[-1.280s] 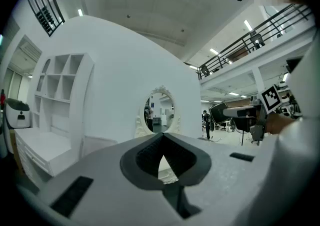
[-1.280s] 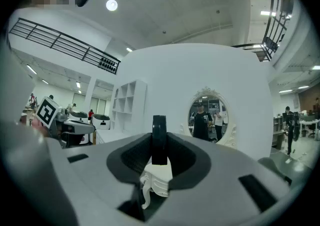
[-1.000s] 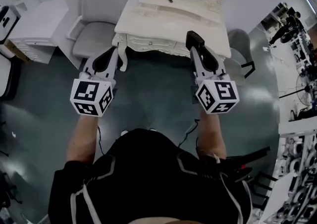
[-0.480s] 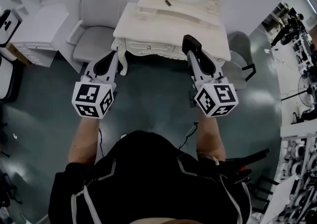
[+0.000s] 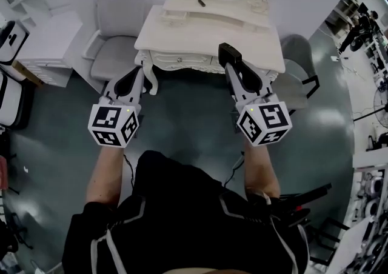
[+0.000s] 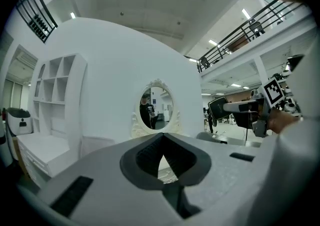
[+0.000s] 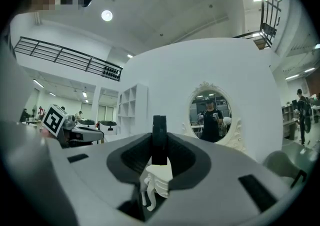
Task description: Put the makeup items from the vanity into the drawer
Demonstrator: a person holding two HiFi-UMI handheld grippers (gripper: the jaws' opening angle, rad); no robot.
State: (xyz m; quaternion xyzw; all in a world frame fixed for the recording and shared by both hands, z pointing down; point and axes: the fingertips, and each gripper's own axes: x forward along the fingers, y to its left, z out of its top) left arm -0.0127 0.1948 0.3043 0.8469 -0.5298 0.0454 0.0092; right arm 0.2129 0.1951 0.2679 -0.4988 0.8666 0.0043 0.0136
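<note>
light: even, from ceiling lamps [image 7: 106, 15] | head view: dim, sharp | gripper views: fisheye-bent, dark corners, foreground soft

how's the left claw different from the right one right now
The left claw is empty; the right claw grips a flat black item on edge. The left claw's jaws meet; the right claw's are held apart by the item. Both face the white vanity.
</note>
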